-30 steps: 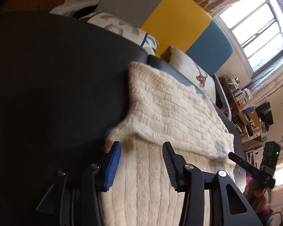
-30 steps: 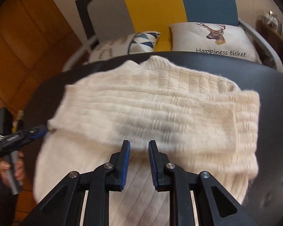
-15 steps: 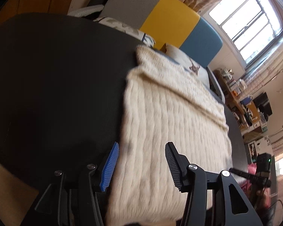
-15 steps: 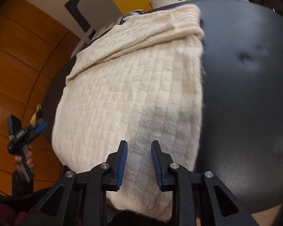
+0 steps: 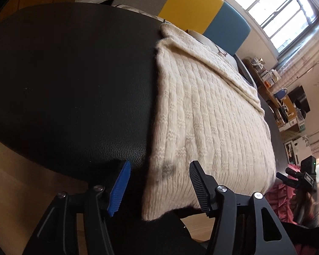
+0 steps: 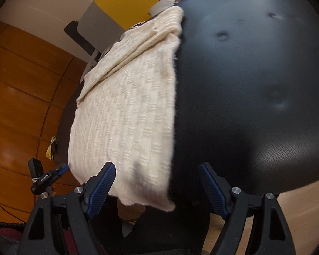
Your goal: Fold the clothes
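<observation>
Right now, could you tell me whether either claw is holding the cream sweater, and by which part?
Nothing is held. Both the left claw and right claw are opening, pads clear of the cream knit sweater, whose near hem corners lie between them.

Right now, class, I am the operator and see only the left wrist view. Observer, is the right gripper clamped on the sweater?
Observer: No. The right gripper is opening. The sweater has its near corner between the fingers, and neither pad presses on it.
Operator: What lies to the right of the sweater?
Observer: Bare black cushion with button dimples.
</observation>
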The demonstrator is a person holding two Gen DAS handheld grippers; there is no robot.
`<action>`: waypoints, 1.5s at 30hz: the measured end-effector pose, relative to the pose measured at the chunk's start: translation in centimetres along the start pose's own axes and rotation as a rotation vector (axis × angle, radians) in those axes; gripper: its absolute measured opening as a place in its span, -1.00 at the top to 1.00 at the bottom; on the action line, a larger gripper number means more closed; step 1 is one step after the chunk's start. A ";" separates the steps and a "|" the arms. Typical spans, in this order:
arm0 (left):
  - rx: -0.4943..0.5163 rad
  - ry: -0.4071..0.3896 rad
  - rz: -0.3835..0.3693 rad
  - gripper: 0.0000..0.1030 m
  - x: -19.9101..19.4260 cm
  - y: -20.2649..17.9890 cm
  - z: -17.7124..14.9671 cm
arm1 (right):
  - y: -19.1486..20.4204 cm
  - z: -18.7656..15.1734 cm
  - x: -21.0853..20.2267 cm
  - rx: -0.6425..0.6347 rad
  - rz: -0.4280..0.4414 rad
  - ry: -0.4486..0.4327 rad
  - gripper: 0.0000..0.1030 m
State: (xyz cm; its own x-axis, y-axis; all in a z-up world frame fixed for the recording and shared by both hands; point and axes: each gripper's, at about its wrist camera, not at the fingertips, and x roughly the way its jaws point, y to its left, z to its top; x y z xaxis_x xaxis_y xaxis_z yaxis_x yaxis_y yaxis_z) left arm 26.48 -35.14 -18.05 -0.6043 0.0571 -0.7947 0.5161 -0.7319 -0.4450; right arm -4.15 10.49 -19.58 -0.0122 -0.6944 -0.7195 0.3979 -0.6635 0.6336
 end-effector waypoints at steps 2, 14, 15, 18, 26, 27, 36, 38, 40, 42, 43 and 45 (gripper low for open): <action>0.013 -0.011 -0.015 -0.22 0.3 -0.1 -0.2 | -0.6 -0.1 -0.3 0.015 0.017 -0.018 -0.59; 0.123 -0.033 -0.011 -0.65 1.3 -2.1 -0.4 | -2.6 -0.7 0.8 0.138 0.291 -0.020 -0.61; 0.117 -0.030 -0.008 -0.65 1.2 -2.1 -0.3 | -2.6 -0.7 1.5 0.147 0.320 0.005 -0.61; 0.113 -0.028 -0.010 -0.65 1.3 -2.1 -0.3 | -2.0 -0.8 2.5 0.115 0.358 0.014 -0.62; 0.048 -0.020 -0.109 -0.65 1.0 -1.1 -0.5 | -0.2 -0.8 3.1 -0.001 0.230 0.040 0.31; 0.054 -0.008 -0.105 -0.65 1.0 -1.2 -0.6 | -0.3 -1.0 3.4 0.003 0.231 0.053 0.57; 0.152 0.024 -0.069 -0.65 1.7 -2.9 -1.1 | 0.0 -0.7 5.1 0.032 0.235 0.104 0.44; 0.174 0.026 -0.059 -0.66 2.0 -3.4 -0.9 | 0.2 -0.9 4.9 0.014 0.260 0.108 0.16; 0.171 0.032 -0.058 -0.68 2.1 -3.5 -0.7 | 0.4 -0.8 4.9 0.016 0.278 0.107 0.06; 0.158 0.033 -0.073 -0.68 2.1 -3.2 -0.7 | 1.3 -0.8 5.0 -0.066 0.237 0.108 0.06; 0.150 0.034 -0.082 -0.68 2.0 -3.1 -0.7 | 1.9 -0.8 5.0 -0.108 0.208 0.109 0.06; 0.134 0.036 -0.096 -0.68 2.0 -2.8 -0.6 | 2.7 -0.7 4.9 -0.144 0.165 0.113 0.06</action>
State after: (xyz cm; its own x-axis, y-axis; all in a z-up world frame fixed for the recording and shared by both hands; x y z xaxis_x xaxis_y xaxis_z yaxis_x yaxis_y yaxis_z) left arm 24.21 -32.52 -18.60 -0.6235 0.1538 -0.7665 0.3696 -0.8060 -0.4624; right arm -2.48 5.47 -21.64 0.1631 -0.7493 -0.6419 0.5124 -0.4916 0.7041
